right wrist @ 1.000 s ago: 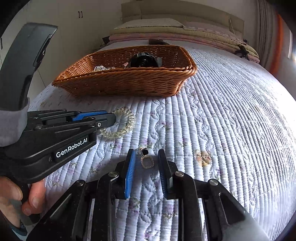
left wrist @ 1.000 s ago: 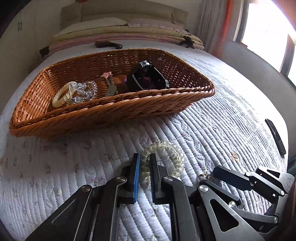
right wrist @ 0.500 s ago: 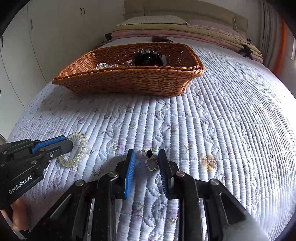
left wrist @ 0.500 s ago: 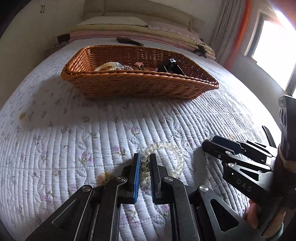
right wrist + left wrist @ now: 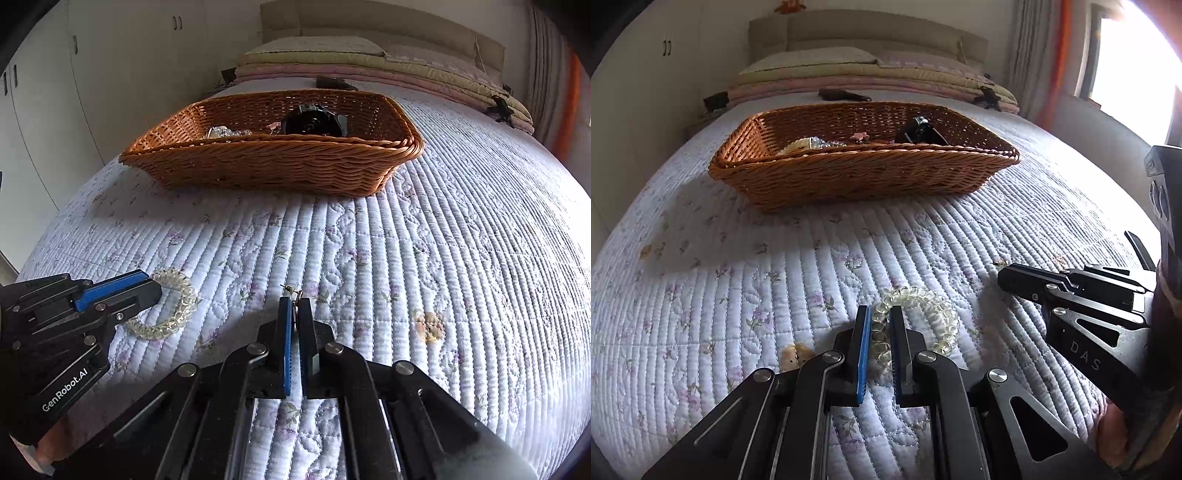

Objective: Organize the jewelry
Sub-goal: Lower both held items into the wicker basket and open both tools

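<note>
Fingers of the left gripper (image 5: 878, 328) are clamping the clear coil bracelet (image 5: 934, 314) lying on the quilt (image 5: 738, 280); right gripper (image 5: 294, 308) is pinching the small earring (image 5: 293, 293), wicker basket (image 5: 280, 170) sitting well beyond both.

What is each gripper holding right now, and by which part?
The left gripper pinches the clear spiral hair tie by its near-left coil. The right gripper pinches the small earring; only its hook end shows.
</note>
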